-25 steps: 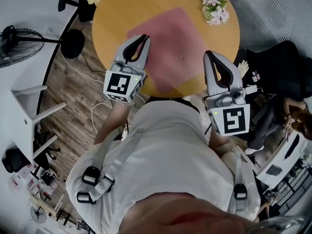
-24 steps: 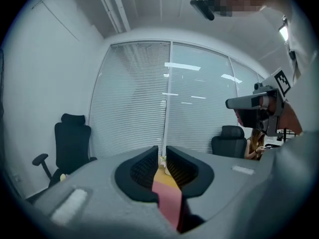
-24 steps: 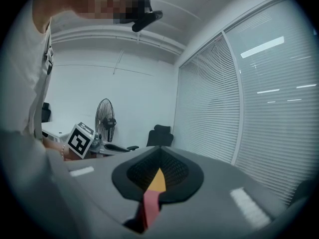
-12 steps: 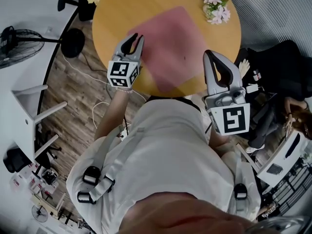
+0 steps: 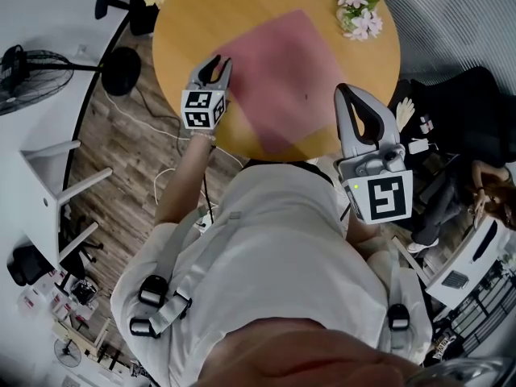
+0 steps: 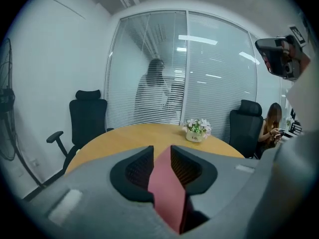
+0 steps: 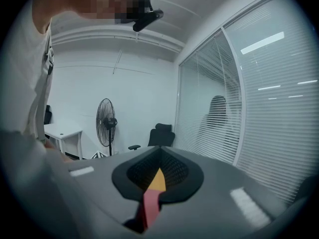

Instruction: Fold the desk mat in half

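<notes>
The dark pink desk mat (image 5: 282, 71) lies flat and unfolded on the round wooden table (image 5: 185, 22). My left gripper (image 5: 218, 61) is low at the mat's left corner. Its jaws have just been opening and now stand apart. In the left gripper view the mat (image 6: 164, 183) shows through the gap of the left gripper (image 6: 162, 151), with no pad pressing on it. My right gripper (image 5: 348, 91) hovers over the table's near right edge, shut and holding nothing. The right gripper view shows the right gripper (image 7: 159, 151) with its tips together, and a strip of the mat (image 7: 149, 203) below them.
A pot of pale flowers (image 5: 355, 10) stands at the table's far right, just beyond the mat. A floor fan (image 5: 28, 67) and a white stool (image 5: 48, 184) are at the left. Black office chairs (image 6: 88, 118) ring the table. A seated person (image 6: 273, 128) is at the right.
The left gripper has dropped and moved away from me toward the mat's left corner, and its jaws have gone from nearly shut to apart. The right gripper has stayed put.
</notes>
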Available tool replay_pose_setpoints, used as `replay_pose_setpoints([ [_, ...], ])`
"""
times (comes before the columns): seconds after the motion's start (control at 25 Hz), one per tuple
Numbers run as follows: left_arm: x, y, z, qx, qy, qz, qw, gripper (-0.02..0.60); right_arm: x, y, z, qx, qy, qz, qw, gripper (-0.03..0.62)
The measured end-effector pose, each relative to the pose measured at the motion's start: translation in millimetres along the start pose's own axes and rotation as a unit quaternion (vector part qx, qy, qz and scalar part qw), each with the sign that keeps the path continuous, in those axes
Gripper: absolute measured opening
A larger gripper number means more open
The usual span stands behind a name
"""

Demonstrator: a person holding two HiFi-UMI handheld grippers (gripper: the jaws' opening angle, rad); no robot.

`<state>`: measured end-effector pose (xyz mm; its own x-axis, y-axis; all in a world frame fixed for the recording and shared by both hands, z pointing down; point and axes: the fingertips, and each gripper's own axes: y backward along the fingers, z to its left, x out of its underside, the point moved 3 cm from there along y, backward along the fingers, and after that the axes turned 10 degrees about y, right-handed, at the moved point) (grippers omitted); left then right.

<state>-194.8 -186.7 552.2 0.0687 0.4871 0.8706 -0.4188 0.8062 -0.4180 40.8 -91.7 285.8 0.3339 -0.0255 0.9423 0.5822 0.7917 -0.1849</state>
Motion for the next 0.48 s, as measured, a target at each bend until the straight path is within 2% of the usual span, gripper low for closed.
replay_pose_setpoints([
  [0.2, 17, -19, 22, -0.012, -0.009, 0.026, 0.9996, 0.117, 1, -4, -4, 0.003, -0.004, 0.001, 1.000, 0.005],
  [0.48, 52, -46, 51, -0.032, -0.002, 0.068, 0.9972, 0.133, 9, -7, -12, 0.000, 0.009, 0.006, 1.000, 0.005],
])
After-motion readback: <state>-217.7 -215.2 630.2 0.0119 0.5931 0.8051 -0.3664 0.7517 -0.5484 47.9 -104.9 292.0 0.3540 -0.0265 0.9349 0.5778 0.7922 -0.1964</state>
